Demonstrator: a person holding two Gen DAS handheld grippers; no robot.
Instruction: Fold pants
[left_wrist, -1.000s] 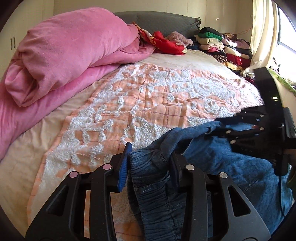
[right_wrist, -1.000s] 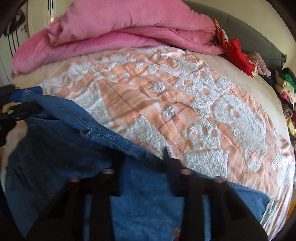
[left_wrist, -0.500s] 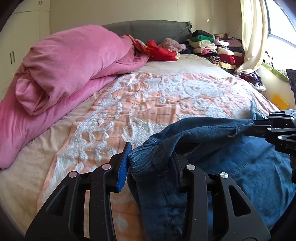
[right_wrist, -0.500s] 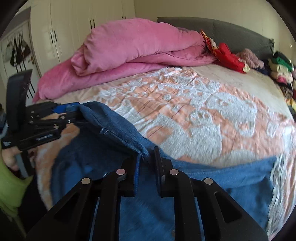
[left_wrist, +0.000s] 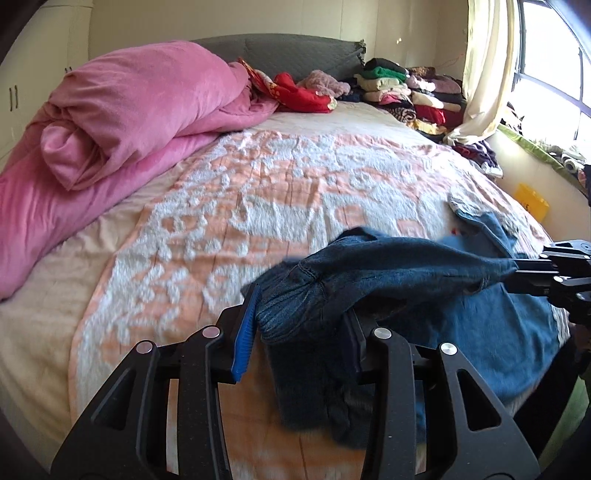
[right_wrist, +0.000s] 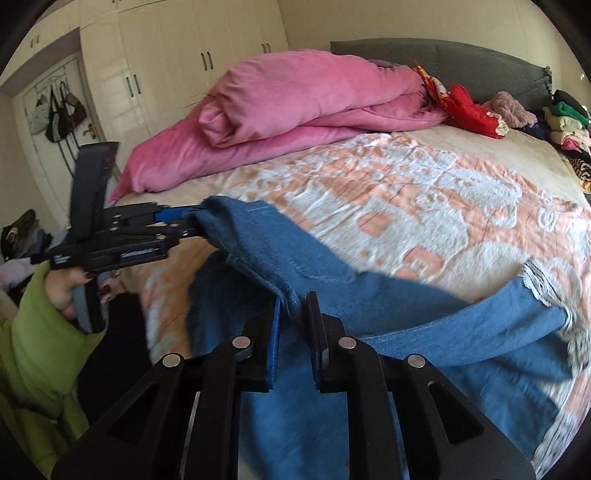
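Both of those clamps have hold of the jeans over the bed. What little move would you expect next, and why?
Probably lowering them onto the bedspread. The left gripper and right gripper each pinch the jeans along one edge, stretched between them and lifted, with the rest hanging crumpled.

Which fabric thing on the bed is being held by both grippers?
The blue denim pants, clamped by left gripper and right gripper; the pink rolled blanket lies untouched.
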